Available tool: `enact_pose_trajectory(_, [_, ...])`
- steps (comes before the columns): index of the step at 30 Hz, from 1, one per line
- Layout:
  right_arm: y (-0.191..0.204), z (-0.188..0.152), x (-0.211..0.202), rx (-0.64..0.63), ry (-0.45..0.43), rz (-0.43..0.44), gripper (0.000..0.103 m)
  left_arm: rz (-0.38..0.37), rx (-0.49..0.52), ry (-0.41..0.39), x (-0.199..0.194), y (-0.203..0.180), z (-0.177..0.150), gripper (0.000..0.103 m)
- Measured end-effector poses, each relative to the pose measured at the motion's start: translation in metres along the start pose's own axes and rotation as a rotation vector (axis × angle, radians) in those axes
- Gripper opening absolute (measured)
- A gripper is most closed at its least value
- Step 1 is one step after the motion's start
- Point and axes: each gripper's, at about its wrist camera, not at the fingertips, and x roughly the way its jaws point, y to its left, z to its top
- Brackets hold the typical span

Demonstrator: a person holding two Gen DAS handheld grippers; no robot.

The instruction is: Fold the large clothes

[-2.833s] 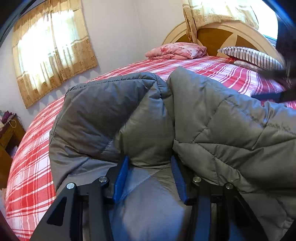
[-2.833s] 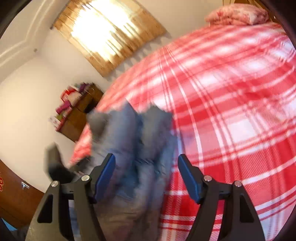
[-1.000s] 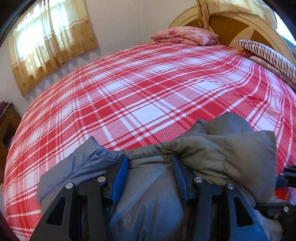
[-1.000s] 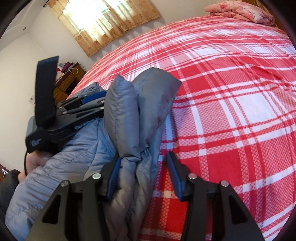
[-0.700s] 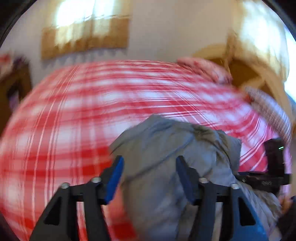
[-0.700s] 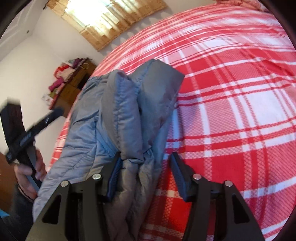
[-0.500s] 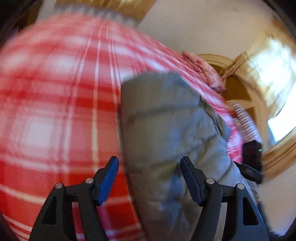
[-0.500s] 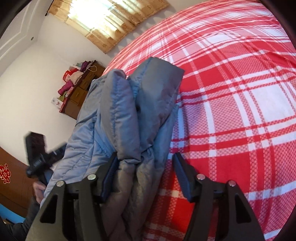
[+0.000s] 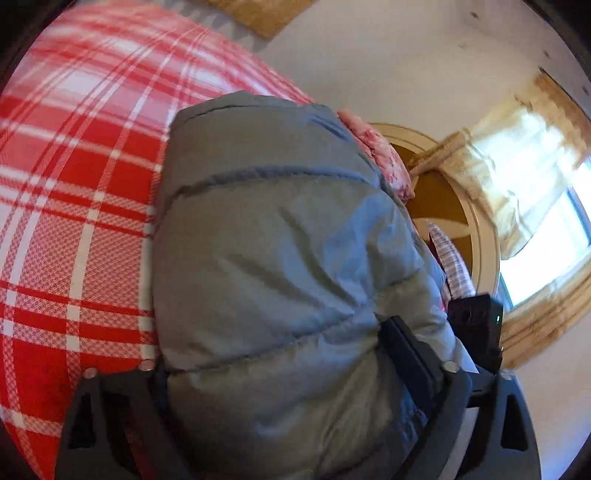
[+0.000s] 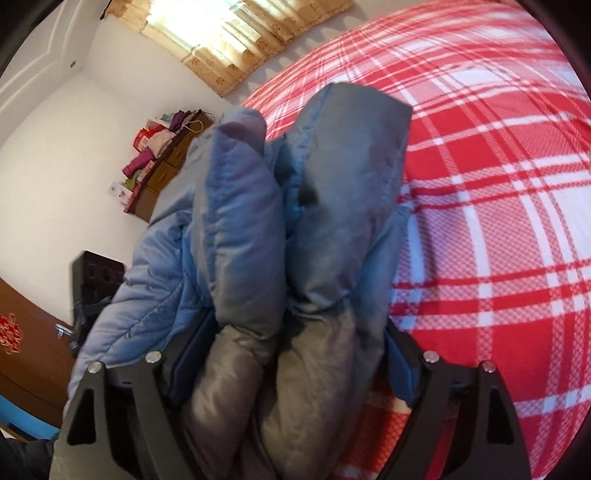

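A red plaid bedspread (image 10: 498,206) covers the bed (curtained window (image 10: 236,33) behind), beside a cluttered wooden dresser (image 10: 162,166).

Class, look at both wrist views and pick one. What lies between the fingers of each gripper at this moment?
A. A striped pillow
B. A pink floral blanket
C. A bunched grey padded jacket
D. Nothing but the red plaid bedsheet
C: the grey padded jacket fills the gap of the left gripper and of the right gripper, whose jaws are opening, over the red plaid bedsheet.
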Motion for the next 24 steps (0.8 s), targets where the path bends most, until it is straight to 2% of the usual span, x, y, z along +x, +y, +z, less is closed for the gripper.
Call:
enact_pose_trajectory(1, [0.003,-0.002,0.0,0.015,0.011,0.004,0.07,0.004,0.006,-0.006,-0.004,-0.002,0.0,0.068])
enact_pose_trajectory(2, [0.005,-0.002,-0.001,0.028,0.014,0.002,0.064,0.001,0.01,-0.014,-0.008,-0.004,0.0,0.055])
enact_pose_trajectory(3, [0.008,-0.004,-0.002,0.03,0.016,0.007,0.059,0.002,0.02,-0.023,-0.015,-0.01,-0.004,0.047])
enact_pose_trajectory(4, [0.012,-0.008,-0.002,0.039,0.027,0.034,0.048,0.012,0.034,-0.027,-0.017,-0.015,-0.005,0.046])
enact_pose_trajectory(6, [0.022,-0.016,-0.004,0.031,0.027,0.025,0.045,0.075,0.104,-0.04,-0.028,-0.032,-0.014,0.043])
enact_pose_trajectory(8, [0.032,-0.027,-0.008,0.033,0.022,0.034,0.04,0.106,0.108,-0.044,-0.042,-0.039,-0.022,0.043])
enact_pose_trajectory(12, [0.056,-0.054,-0.016,0.08,-0.004,0.124,0.036,0.165,0.139,-0.079,-0.078,-0.05,-0.035,0.043])
enact_pose_trajectory(16, [0.095,-0.076,-0.008,0.073,0.006,0.187,0.036,0.251,0.169,-0.137,-0.135,-0.049,-0.058,0.043])
enact_pose_trajectory(21, [0.177,-0.087,0.025,-0.033,0.067,0.281,0.036,0.344,0.121,-0.231,-0.218,-0.022,-0.076,0.043])
enact_pose_trajectory(24, [0.237,-0.089,0.059,-0.116,0.122,0.338,0.035,0.442,0.078,-0.299,-0.273,-0.002,-0.084,0.043])
